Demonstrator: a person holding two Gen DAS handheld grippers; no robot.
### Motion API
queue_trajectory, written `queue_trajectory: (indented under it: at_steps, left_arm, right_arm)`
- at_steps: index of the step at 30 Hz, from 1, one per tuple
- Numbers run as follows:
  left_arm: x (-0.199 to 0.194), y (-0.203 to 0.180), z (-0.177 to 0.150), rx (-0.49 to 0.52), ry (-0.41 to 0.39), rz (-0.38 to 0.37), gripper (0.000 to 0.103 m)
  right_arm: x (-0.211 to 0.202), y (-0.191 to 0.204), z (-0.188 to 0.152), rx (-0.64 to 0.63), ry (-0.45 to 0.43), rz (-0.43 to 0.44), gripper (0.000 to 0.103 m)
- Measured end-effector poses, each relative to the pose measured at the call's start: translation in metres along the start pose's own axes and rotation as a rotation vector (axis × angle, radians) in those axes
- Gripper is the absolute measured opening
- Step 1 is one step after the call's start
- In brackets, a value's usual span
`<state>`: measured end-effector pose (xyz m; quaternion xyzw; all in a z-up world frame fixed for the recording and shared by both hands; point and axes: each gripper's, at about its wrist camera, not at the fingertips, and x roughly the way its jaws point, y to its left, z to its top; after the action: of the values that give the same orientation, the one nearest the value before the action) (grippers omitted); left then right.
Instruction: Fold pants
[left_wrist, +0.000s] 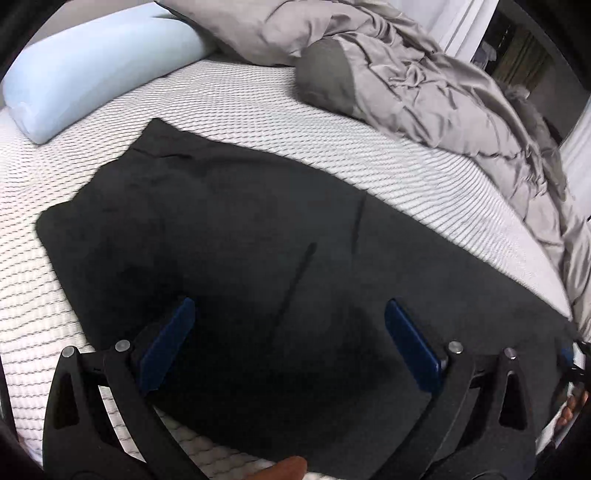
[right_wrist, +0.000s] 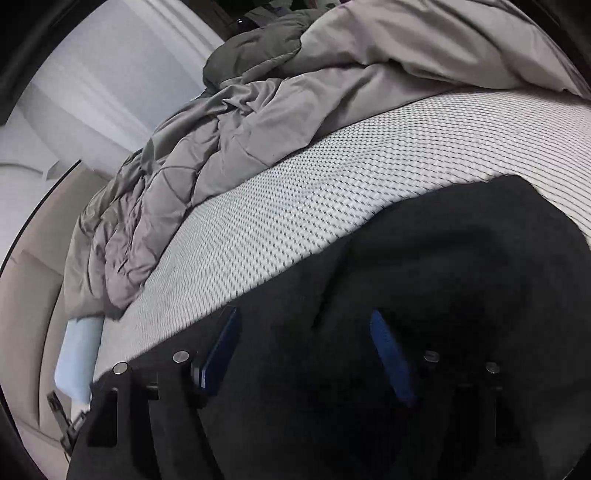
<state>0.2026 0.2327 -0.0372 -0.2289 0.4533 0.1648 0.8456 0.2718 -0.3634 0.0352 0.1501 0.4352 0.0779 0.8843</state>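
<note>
The black pants (left_wrist: 229, 236) lie flat on the white textured mattress (left_wrist: 240, 99), spread from upper left to lower right. My left gripper (left_wrist: 288, 317) is open, its blue pads (left_wrist: 170, 339) wide apart just above the near part of the pants, holding nothing. In the right wrist view the pants (right_wrist: 461, 266) fill the lower right. My right gripper (right_wrist: 303, 332) is open over the dark fabric, blue pads (right_wrist: 388, 354) apart, nothing between them.
A rumpled grey comforter (left_wrist: 443, 92) is heaped along the far and right side of the bed and also shows in the right wrist view (right_wrist: 229, 122). A light blue pillow (left_wrist: 92, 62) lies at the far left. The mattress edge and beige floor (right_wrist: 33, 295) show at left.
</note>
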Motion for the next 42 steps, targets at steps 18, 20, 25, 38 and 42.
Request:
queue_trajectory:
  at_steps: [18,20,25,38,42]
  left_arm:
    - [-0.048,-0.041,-0.065,0.054,-0.057,-0.17,0.102]
    - [-0.045,-0.046,-0.068,0.061,-0.052,-0.149,0.102]
    - [-0.034,-0.041,-0.067,-0.009,-0.024,-0.156,0.102]
    - [-0.032,-0.026,-0.059,-0.087,-0.033,-0.194,0.102]
    - [-0.034,-0.021,-0.062,-0.053,-0.044,-0.149,0.102]
  right_arm:
    - [-0.151,-0.136,-0.074,0.153,-0.163,0.008,0.084]
    - [-0.153,-0.161,-0.08,0.245,-0.139,0.083,0.084]
    - [-0.137,-0.184,-0.086,0.354,-0.078,0.159,0.083]
    - [-0.194,-0.146,-0.081,0.257,-0.275,0.174,0.018]
    - [-0.184,-0.16,-0.09,0.253,-0.195,0.015,0.02]
